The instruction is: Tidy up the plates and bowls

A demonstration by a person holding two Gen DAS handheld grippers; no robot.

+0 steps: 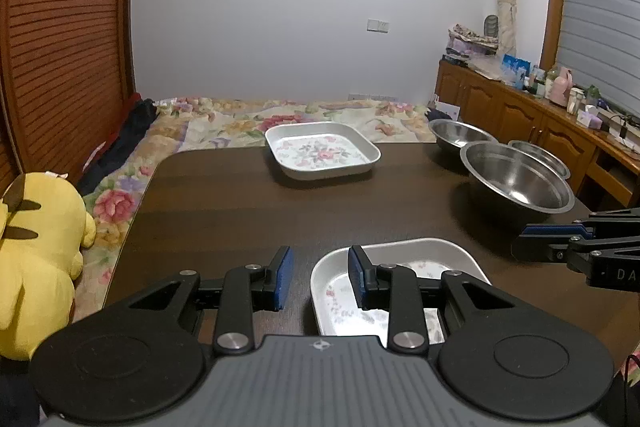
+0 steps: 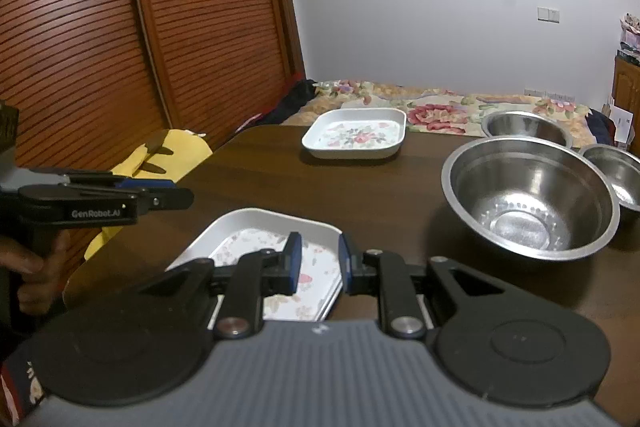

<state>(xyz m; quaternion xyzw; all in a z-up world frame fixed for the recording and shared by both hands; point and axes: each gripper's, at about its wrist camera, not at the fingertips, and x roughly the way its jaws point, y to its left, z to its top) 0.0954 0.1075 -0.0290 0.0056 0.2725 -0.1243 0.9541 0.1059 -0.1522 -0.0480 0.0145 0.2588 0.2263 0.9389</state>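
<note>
We see a dark wooden table [image 1: 224, 203] with a floral bedspread [image 1: 224, 123] at twelve o'clock, a yellow plush toy [image 1: 36, 255] at nine, slatted wooden doors [image 2: 120, 27] behind it, and a cluttered sideboard [image 1: 520, 107] at two.

Two square floral dishes, upright: near one [image 1: 436, 255] at front table edge, far one [image 1: 322, 150] at back. Three empty steel bowls [image 1: 518, 177] clustered right.

Left tongs [image 1: 320, 277]: black linkage, blue ribbed pads, silver pivot screws, grey ribbed housing | right tongs [image 2: 319, 263]: same build | side marking "GenRobot.AI", white lettering | hand [image 2: 30, 279] on black grip
</note>
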